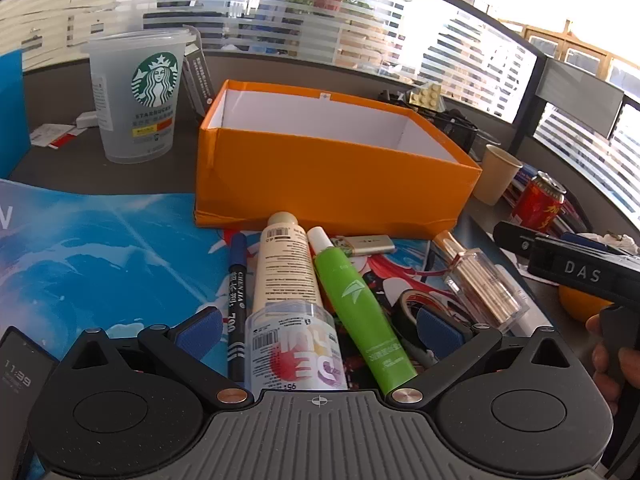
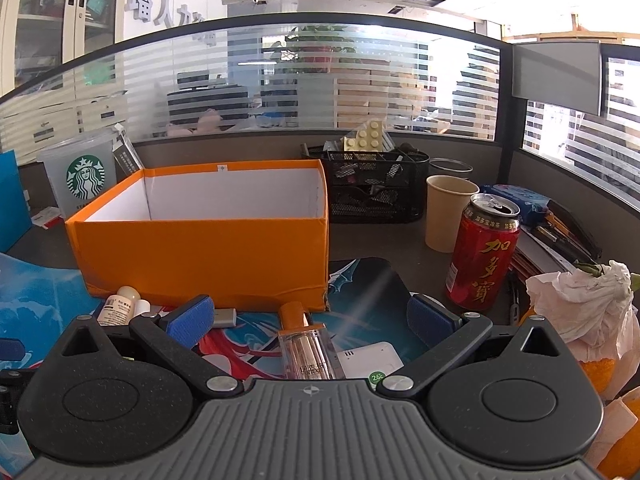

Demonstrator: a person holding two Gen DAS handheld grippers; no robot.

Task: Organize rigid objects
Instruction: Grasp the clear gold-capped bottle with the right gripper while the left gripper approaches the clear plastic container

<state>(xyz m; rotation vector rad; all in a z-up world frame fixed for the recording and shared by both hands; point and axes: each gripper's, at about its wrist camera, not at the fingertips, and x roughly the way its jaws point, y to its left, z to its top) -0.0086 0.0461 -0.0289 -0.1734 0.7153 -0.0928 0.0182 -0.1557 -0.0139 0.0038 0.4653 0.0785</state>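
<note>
An empty orange box (image 1: 332, 184) with a white inside stands on the desk; it also shows in the right wrist view (image 2: 208, 252). In front of it lie a cream bottle (image 1: 284, 264), a green tube (image 1: 360, 312), a blue marker (image 1: 237, 304), a clear labelled jar (image 1: 294, 348), a silver USB stick (image 1: 370, 245), a black tape roll (image 1: 412, 312) and a clear perfume bottle (image 1: 480, 280). My left gripper (image 1: 318, 328) is open above the jar and tube. My right gripper (image 2: 310, 316) is open over the perfume bottle (image 2: 308, 350).
A Starbucks cup (image 1: 136, 96) stands left of the box. A paper cup (image 2: 448, 212), a red can (image 2: 482, 252), a black mesh organiser (image 2: 372, 188) and crumpled tissue (image 2: 584, 304) crowd the right. A phone (image 1: 20, 376) lies at the near left. A white device (image 2: 370, 360) lies near the perfume.
</note>
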